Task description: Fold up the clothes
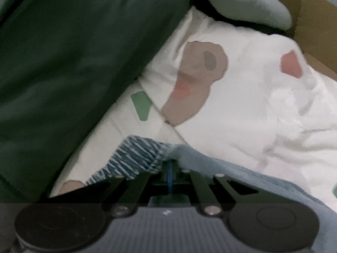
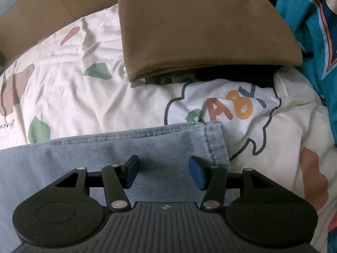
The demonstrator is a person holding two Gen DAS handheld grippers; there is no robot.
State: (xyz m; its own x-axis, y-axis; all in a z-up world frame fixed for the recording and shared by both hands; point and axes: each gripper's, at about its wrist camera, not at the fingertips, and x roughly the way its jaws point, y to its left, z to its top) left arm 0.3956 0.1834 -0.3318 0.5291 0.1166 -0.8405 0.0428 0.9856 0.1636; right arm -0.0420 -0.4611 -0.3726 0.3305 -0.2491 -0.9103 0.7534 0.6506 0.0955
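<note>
The left gripper (image 1: 171, 164) has its jaws pinched together on the edge of the light-blue jeans (image 2: 118, 147), beside a dark-blue striped fabric (image 1: 134, 158); the right gripper (image 2: 163, 172) hovers with its jaws apart over the jeans' hem, its blue pads (image 2: 197, 174) clear of the denim; the jeans lie flat on a white printed bedsheet (image 2: 84, 101); a folded brown cloth (image 2: 200, 27) rests beyond; a dark-green garment (image 1: 73, 63) lies at the left; teal patterned fabric (image 2: 316, 31) lies at the right.

White bed cover (image 2: 88, 97) with bears, leaves, letters. Brown blanket (image 2: 200, 27) on top. Bright teal cloth (image 2: 316, 31) at side. Dim light.
</note>
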